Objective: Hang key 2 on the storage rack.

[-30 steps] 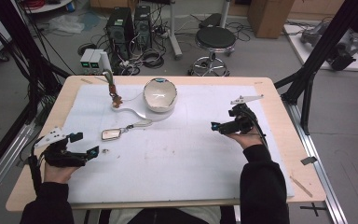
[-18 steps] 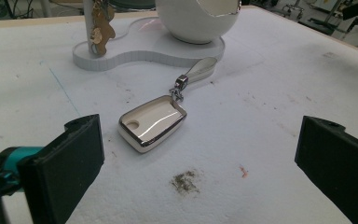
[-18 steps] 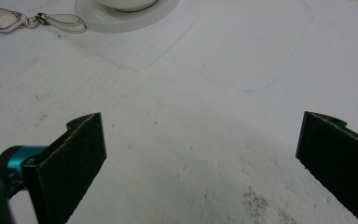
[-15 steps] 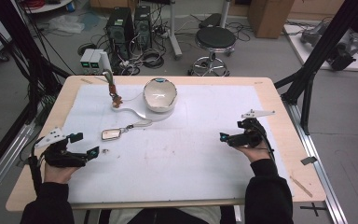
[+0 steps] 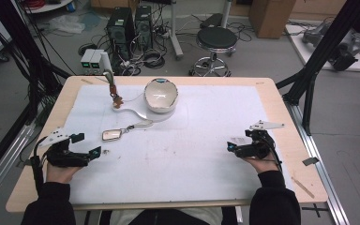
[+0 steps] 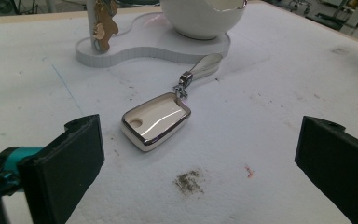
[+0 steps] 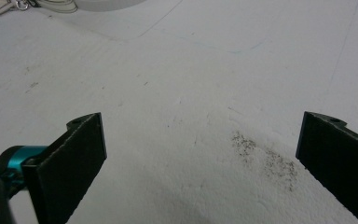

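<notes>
Both tongs spread, empty | key fob [image 6: 154, 121] mid-frame ahead of left gripper [image 6: 200, 154] | centre your jaws over its body, then pinch | right gripper [image 7: 200, 154] idle.

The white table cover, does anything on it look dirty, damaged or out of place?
Yes. The white cover carries dark gritty smudges: one just in front of the shiny key fob in the left gripper view, a wider one between the open right gripper jaws. The fob lies flat, undamaged, beside the white stand.

Shiny cream key fob [image 6: 154, 120], white bowl [image 5: 160, 95], white table cover [image 5: 206, 140], black jaws
</notes>
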The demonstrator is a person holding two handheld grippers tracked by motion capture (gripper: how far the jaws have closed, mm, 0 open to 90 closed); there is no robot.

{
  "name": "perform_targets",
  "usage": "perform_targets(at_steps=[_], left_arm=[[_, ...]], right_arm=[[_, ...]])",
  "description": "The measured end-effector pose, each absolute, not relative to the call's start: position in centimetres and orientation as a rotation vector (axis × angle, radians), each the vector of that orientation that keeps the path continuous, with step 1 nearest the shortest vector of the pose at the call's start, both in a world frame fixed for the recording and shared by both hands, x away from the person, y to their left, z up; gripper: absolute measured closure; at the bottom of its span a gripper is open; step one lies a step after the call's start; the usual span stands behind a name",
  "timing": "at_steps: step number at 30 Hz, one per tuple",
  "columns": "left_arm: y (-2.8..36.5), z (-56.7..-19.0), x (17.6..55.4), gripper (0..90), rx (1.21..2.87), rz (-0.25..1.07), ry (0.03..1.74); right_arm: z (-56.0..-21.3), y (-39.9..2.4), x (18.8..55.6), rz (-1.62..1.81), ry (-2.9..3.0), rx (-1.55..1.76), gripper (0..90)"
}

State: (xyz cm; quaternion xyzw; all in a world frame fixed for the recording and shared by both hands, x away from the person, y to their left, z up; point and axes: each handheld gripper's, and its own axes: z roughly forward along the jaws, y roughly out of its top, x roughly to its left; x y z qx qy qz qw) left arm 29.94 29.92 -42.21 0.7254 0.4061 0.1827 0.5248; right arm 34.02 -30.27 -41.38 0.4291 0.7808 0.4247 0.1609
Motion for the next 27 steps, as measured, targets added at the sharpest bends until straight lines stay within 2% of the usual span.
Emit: perform_targets(at_steps=[13,27], left_arm=[[25.8,-39.9,32.0,1.7,1.844,0.408,0.877],[23.3,-40.3,34.5,1.7,1.955,0.368,0.864]], right_arm=[[-41.5,-31.5,32.1,1.222,2.195,1.228,0.6],[-41.5,-32.3,31.2,1.245,2.179,1.227,0.6]])
